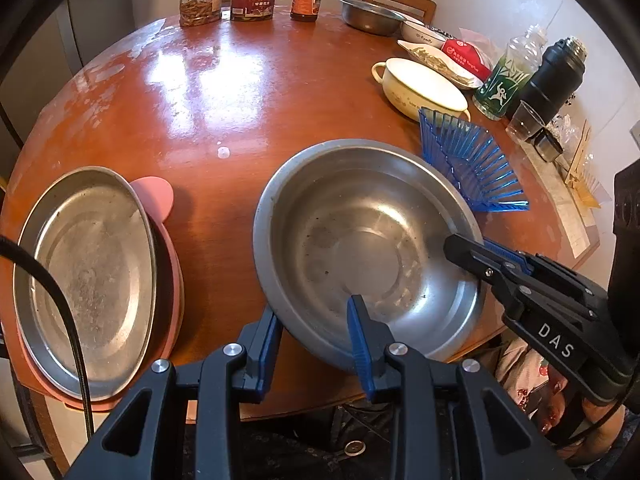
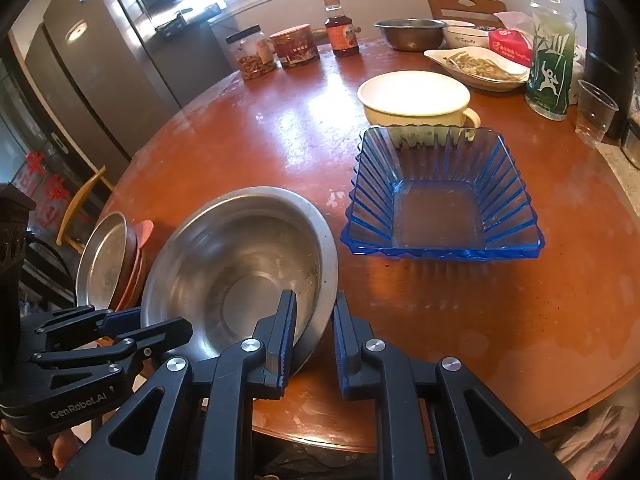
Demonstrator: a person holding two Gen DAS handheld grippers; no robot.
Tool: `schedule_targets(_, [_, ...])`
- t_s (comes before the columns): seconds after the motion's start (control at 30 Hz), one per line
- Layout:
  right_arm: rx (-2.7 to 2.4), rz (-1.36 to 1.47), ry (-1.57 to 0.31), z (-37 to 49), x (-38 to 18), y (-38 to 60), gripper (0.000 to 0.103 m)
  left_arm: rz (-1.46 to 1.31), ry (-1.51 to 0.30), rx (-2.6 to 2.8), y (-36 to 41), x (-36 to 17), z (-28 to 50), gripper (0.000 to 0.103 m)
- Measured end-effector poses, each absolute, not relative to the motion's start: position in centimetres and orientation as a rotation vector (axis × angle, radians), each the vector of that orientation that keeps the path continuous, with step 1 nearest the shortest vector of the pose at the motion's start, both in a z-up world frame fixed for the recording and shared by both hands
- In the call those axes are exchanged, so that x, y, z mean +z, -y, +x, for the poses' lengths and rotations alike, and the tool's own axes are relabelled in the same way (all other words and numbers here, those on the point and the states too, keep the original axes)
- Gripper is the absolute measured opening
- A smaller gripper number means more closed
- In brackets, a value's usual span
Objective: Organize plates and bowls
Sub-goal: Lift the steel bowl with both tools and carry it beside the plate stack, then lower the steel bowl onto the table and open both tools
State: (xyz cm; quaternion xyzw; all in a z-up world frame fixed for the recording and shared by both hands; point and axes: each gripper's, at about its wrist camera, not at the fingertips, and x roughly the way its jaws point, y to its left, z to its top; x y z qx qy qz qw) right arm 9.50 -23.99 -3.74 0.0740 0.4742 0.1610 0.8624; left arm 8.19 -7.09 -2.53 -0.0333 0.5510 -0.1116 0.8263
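Observation:
A large steel bowl (image 1: 360,240) sits at the near edge of the round wooden table (image 1: 224,92); it also shows in the right wrist view (image 2: 240,264). My left gripper (image 1: 316,320) straddles its near rim, one finger inside and one outside, with a gap at the rim. My right gripper (image 2: 314,320) straddles its right rim the same way, and also shows in the left wrist view (image 1: 472,248). A steel plate (image 1: 88,276) lies on pink plates (image 1: 156,196) at the left. A blue ribbed square bowl (image 2: 440,196) stands to the right.
A cream bowl with handles (image 2: 414,98), a dish of food (image 2: 480,66), a small steel bowl (image 2: 410,34), jars (image 2: 252,54), a sauce bottle (image 2: 340,28), a green-label bottle (image 2: 552,52), a clear cup (image 2: 594,112) and a black flask (image 1: 552,76) ring the far and right sides.

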Motion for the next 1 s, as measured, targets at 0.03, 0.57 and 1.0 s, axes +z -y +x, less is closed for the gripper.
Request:
schedule_targets(0.03, [0.339,0.155,-0.997,9.5,-3.8,23.9,0.019,-0.074,-1.173,-0.240,7.0,-2.6,8.2,0.033])
schedule_targets(0.57, [0.328,0.219,-0.978,9.4,-3.1,25.2,0.026,-0.099,-1.146,-0.265,7.1,-2.0,8.2,0.041])
schedule_targets(1.0, [0.321,0.244,-0.970,9.0,-2.9,25.8,0.034,-0.124,-1.111,-0.258,6.7,-1.2,7.9,0.058])
